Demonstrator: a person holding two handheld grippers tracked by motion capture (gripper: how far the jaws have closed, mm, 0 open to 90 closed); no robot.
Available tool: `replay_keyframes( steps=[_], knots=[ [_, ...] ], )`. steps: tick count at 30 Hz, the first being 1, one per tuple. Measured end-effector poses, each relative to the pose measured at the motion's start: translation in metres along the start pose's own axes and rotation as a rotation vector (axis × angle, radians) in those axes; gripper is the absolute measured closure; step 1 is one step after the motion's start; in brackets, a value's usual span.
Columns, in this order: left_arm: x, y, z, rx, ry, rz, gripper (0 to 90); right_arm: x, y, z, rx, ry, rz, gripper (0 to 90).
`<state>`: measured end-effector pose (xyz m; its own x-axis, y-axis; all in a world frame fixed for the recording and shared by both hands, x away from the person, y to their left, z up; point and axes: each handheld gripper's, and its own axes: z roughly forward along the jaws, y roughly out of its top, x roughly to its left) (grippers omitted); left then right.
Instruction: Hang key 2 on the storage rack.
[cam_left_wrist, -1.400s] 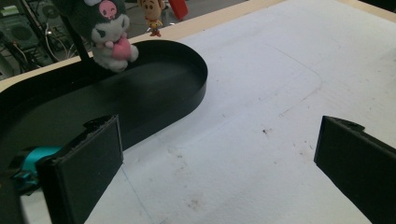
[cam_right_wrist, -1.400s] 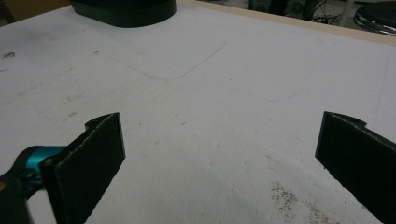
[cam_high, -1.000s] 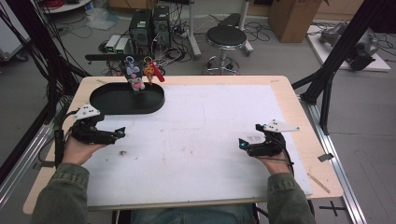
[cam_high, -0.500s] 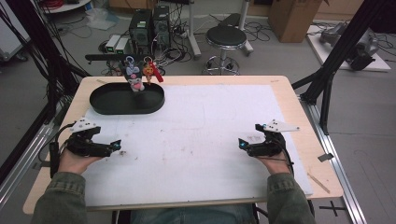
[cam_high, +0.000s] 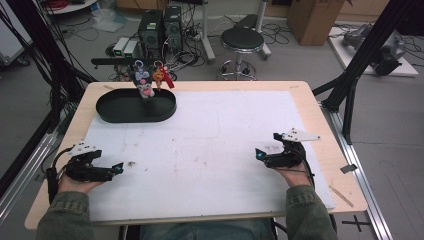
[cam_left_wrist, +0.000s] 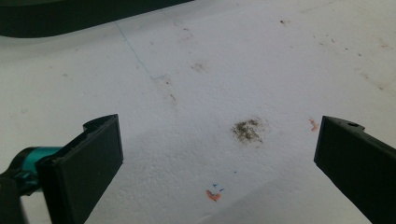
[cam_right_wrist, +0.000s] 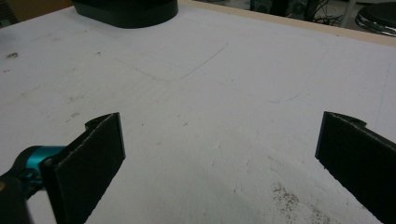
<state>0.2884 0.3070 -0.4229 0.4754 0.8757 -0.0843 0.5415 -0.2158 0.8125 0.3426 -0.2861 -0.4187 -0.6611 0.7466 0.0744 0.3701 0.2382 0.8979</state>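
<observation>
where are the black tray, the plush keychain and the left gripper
black tray (cam_high: 116, 114): high view, on its left rim.
plush keychain (cam_high: 144, 82): high view, on its body.
left gripper (cam_high: 118, 168): high view, between its fingertips.

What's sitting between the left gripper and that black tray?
Nothing but bare white sheet, with faint stains, between the left gripper and the black tray, as the high view shows.

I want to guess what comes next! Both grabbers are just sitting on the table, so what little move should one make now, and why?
Probably the left gripper should reach forward toward the black tray. Both it and the right gripper rest open and empty on the white sheet, and the tray with the little toys hanging at its far edge lies on the left gripper's side.
</observation>
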Motion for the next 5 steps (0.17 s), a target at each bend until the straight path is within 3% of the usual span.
replay_keyframes(
  steps=[5],
  knots=[
    [-0.0028,0.0009,-0.0004,-0.014,0.002,0.008,1.7,0.0011,-0.0006,0.001,0.012,0.006,-0.004,0.4]
  ],
)
